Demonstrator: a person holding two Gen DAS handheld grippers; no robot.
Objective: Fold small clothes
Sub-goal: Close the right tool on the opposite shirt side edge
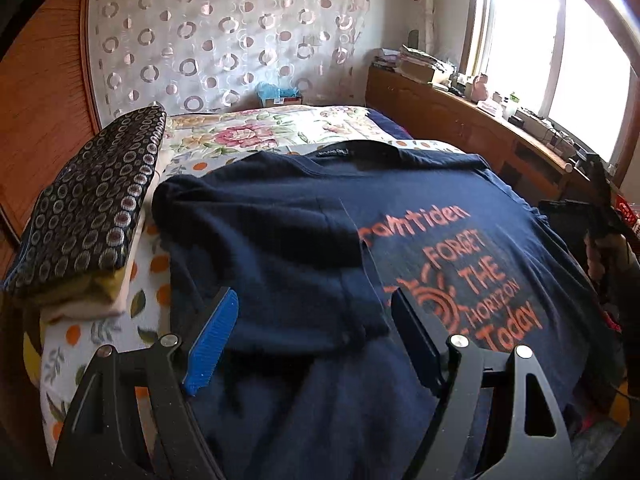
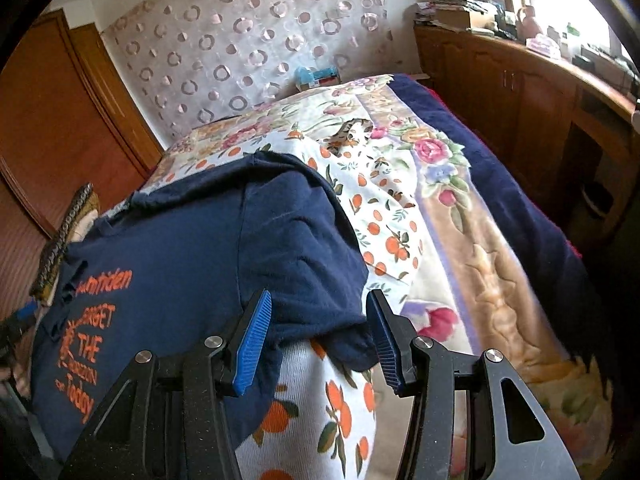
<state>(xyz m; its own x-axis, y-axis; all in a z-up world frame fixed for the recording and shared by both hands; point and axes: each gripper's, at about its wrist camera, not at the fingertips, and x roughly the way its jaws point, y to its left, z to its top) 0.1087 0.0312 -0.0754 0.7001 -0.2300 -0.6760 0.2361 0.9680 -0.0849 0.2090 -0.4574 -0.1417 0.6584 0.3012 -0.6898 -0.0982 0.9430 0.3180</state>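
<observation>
Both tongs [image 1: 314, 318] [image 2: 318, 322] gape over the navy shirt [image 1: 400, 208]; only the right view shows its unfolded sleeve [image 2: 304, 264].

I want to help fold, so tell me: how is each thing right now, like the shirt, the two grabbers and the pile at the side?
navy T-shirt: spread on the bed, one sleeve side folded over the front, print facing up.
left gripper: open, over the shirt's folded part.
right gripper: open, the other sleeve's edge between its fingers, not pinched.
folded pile: stacked neatly beside the shirt.
orange-print sheet: spread under the shirt, slightly rumpled.
</observation>
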